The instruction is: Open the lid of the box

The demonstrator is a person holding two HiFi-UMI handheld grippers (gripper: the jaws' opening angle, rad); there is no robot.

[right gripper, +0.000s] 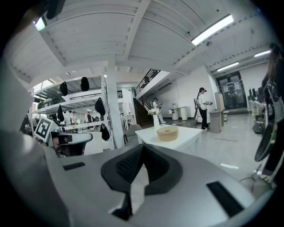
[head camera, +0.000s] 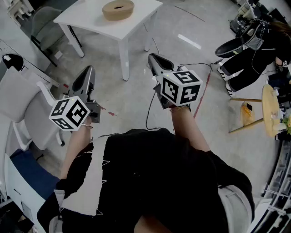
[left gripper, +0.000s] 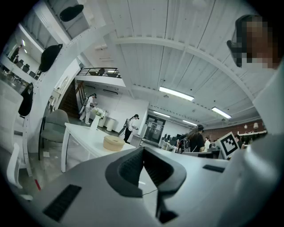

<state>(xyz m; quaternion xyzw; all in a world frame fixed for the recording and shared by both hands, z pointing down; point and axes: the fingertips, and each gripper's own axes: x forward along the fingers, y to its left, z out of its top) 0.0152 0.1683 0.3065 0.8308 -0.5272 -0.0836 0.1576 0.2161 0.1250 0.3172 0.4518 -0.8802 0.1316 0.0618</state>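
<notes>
- Head view: the box (head camera: 117, 9) sits on the table (head camera: 136, 20) at 12 o'clock, well apart from both my tools. It is round and flat, so it has no long axis to line up with.
- From my left gripper (head camera: 91, 69) the box lies toward 1 o'clock. From my right gripper (head camera: 153, 57) it lies toward 11 o'clock. I judge the right one nearer, though neither is within reach of the lid.
- The lid is on, with a dark slot in its top. What is inside I cannot see.
- Left gripper view: the left gripper (left gripper: 143, 150) is clenched, its pads together with nothing between them. The box (left gripper: 114, 142) shows just off the tips at 10 o'clock, far back on the table (left gripper: 80, 133).
- Right gripper view: the right gripper (right gripper: 142, 148) is clenched too, and empty. The box (right gripper: 167, 133) stands past the tips at 1 o'clock on the table (right gripper: 186, 141).
- Both jaws must part before either can take the lid's rim.
</notes>
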